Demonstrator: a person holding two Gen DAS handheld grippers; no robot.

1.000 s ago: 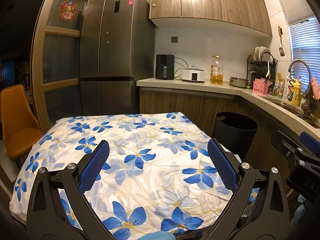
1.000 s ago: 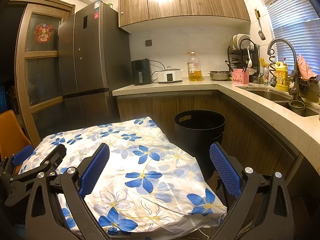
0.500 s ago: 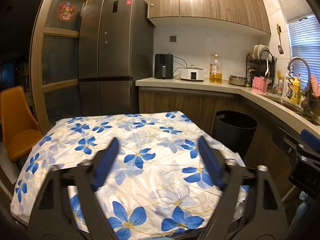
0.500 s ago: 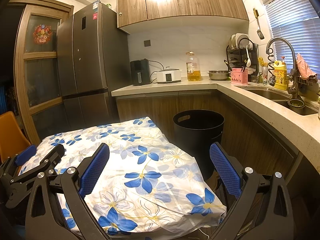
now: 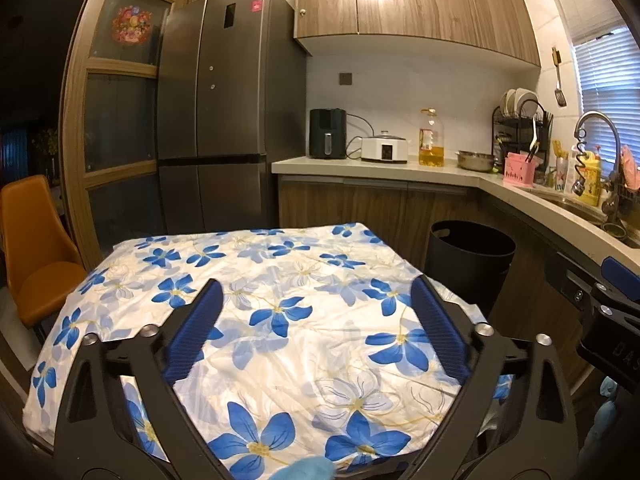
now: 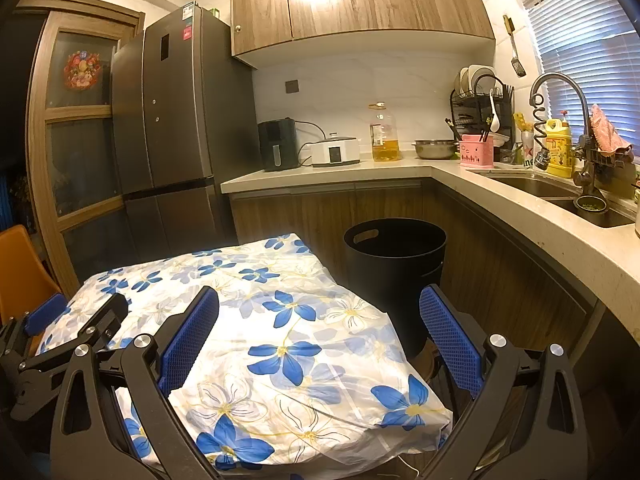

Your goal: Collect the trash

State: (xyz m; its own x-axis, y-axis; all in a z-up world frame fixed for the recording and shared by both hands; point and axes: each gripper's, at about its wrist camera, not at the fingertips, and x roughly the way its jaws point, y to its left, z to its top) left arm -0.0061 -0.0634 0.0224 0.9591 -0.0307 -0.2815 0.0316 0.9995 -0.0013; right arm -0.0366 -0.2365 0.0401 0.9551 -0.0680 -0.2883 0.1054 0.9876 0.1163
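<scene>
A black trash bin (image 5: 470, 254) stands on the floor right of the table, against the lower cabinets; it also shows in the right wrist view (image 6: 394, 256). My left gripper (image 5: 316, 328) is open and empty above the table's near half. My right gripper (image 6: 320, 340) is open and empty above the table's right front corner. No trash shows on the table in either view. The left gripper's side (image 6: 68, 336) shows at the left of the right wrist view.
The table wears a white cloth with blue flowers (image 5: 260, 280). An orange chair (image 5: 32, 248) stands at its left. A fridge (image 5: 224, 120) stands behind. The counter (image 6: 500, 192) with sink and dish rack runs along the right.
The left gripper's jaws narrowed half a second ago and are wide open again now. Both grippers have barely shifted.
</scene>
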